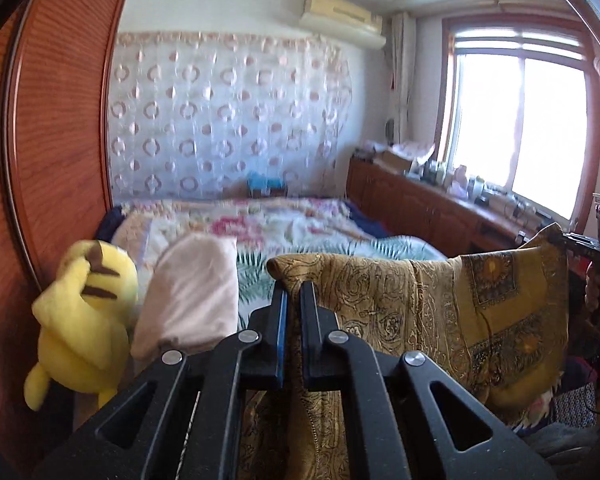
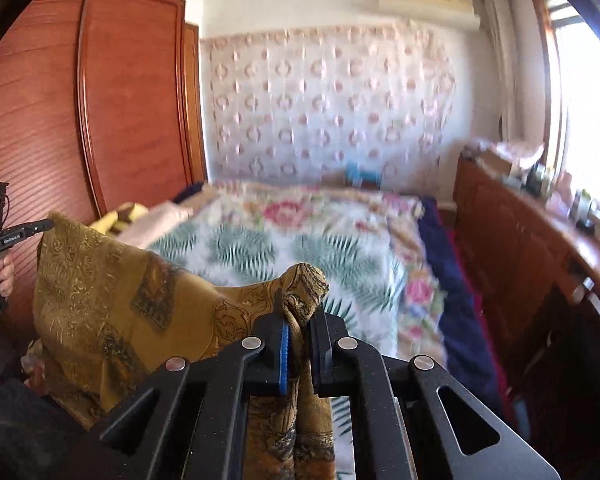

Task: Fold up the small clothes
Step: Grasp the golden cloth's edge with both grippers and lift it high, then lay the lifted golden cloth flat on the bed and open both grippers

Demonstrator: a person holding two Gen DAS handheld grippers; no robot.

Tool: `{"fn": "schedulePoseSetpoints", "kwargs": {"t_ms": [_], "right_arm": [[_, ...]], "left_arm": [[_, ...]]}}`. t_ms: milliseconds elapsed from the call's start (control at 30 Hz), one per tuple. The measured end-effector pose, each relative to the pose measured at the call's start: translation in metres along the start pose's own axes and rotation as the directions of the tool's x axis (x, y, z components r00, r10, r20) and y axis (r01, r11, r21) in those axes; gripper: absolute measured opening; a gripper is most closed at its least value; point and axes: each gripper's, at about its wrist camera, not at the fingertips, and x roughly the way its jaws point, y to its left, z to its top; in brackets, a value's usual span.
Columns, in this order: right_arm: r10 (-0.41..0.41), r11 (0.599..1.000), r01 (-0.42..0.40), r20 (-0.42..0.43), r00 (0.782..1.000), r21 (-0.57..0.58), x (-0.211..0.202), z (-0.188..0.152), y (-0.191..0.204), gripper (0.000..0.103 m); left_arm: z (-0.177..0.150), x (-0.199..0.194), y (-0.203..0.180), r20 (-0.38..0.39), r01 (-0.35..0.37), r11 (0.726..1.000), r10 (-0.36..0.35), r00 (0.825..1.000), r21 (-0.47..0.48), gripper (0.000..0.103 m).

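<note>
Holding the golden patterned cloth (image 1: 440, 312) aloft above the near end of the bed (image 1: 300, 220), stretched between both claws: left gripper (image 1: 294, 300) clamped on one bunched corner, right gripper (image 2: 300, 320) clamped on the other. Risking, probably, a slip from either thin pinch if pulled too taut, or a crooked fold if one corner sinks lower. Could also brush the yellow plush toy (image 1: 84, 312) and pink folded cloth (image 1: 192, 296) lying left of the spread. Lower hem hidden behind the claws; bed blurred; garment type hard to tell.
</note>
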Motion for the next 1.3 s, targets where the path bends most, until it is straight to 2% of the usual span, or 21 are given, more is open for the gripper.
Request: {"fn": "schedulePoseSetpoints", "kwargs": {"t_ms": [133,333,467,533,567,633,767,800,833,900,967,1000,1067,1100,1133,1200,1233,1300], "right_arm": [[-0.015,1.0,0.017,0.094,0.995,-0.023,-0.038,0.017,0.006,0.007],[-0.027,0.998,0.039,0.213,0.977,-0.054,-0.088,0.041,0.016,0.007],[-0.036,0.994,0.062,0.264,0.964,-0.091,-0.106,0.057,0.025,0.007],[-0.042,0.992,0.075,0.289,0.956,-0.102,-0.105,0.069,0.026,0.007],[-0.051,0.992,0.083,0.289,0.956,-0.099,-0.094,0.077,0.024,0.007],[-0.063,0.99,0.095,0.289,0.955,-0.1,-0.07,0.09,0.021,0.007],[-0.129,0.982,0.157,0.238,0.963,-0.103,0.02,0.105,0.016,0.008],[-0.142,0.982,0.165,0.215,0.966,-0.093,0.05,0.112,0.011,0.008],[-0.139,0.983,0.157,0.18,0.974,-0.091,0.073,0.118,0.012,0.008],[-0.167,0.983,0.172,0.081,0.983,-0.069,0.13,0.119,0.002,0.02],[-0.226,0.973,0.224,-0.023,0.974,-0.055,0.183,0.113,-0.006,0.052],[-0.235,0.971,0.231,-0.079,0.969,-0.063,0.21,0.104,-0.009,0.056],[-0.266,0.964,0.258,-0.157,0.951,-0.069,0.248,0.082,-0.011,0.057],[-0.262,0.965,0.254,-0.193,0.945,-0.065,0.263,0.069,-0.01,0.057],[-0.243,0.97,0.236,-0.21,0.947,-0.056,0.271,0.058,-0.009,0.057],[-0.197,0.98,0.191,-0.225,0.954,-0.048,0.281,0.04,-0.001,0.057],[-0.193,0.981,0.185,-0.236,0.952,-0.058,0.285,0.034,0.001,0.057],[-0.183,0.983,0.169,-0.257,0.949,-0.074,0.287,0.016,0.01,0.057]], "left_arm": [[0.019,-0.032,-0.01,0.097,-0.002,1.0,-0.001,0.995,0.025,0.006],[0.045,-0.069,-0.015,0.222,0.004,1.0,-0.01,0.975,0.026,0.006],[0.067,-0.07,-0.008,0.266,-0.017,1.0,0.01,0.964,0.023,0.006],[0.081,-0.057,-0.008,0.272,-0.071,0.997,0.058,0.961,0.037,0.006],[0.09,-0.045,-0.008,0.272,-0.102,0.994,0.087,0.958,0.043,0.006],[0.106,-0.019,0.0,0.257,-0.117,0.993,0.104,0.961,0.034,0.006],[0.129,0.058,0.024,0.189,-0.196,0.979,0.182,0.965,0.057,0.006],[0.129,0.082,0.032,0.156,-0.214,0.975,0.202,0.967,0.065,0.008],[0.126,0.1,0.037,0.137,-0.227,0.972,0.217,0.966,0.063,0.015],[0.117,0.139,0.05,0.084,-0.24,0.968,0.234,0.969,0.073,0.025],[0.1,0.172,0.061,0.004,-0.219,0.974,0.219,0.976,0.061,0.035],[0.086,0.186,0.069,-0.036,-0.17,0.985,0.171,0.985,0.033,0.043],[0.065,0.197,0.071,-0.083,-0.146,0.989,0.147,0.986,0.017,0.044],[0.052,0.202,0.072,-0.109,-0.138,0.99,0.139,0.984,0.013,0.05],[0.04,0.206,0.071,-0.134,-0.126,0.992,0.127,0.983,0.012,0.062],[0.018,0.207,0.066,-0.16,-0.113,0.993,0.115,0.98,0.021,0.075],[0.012,0.205,0.061,-0.171,-0.106,0.994,0.109,0.979,0.023,0.079],[-0.003,0.205,0.054,-0.2,-0.093,0.995,0.096,0.975,0.025,0.079]]}}
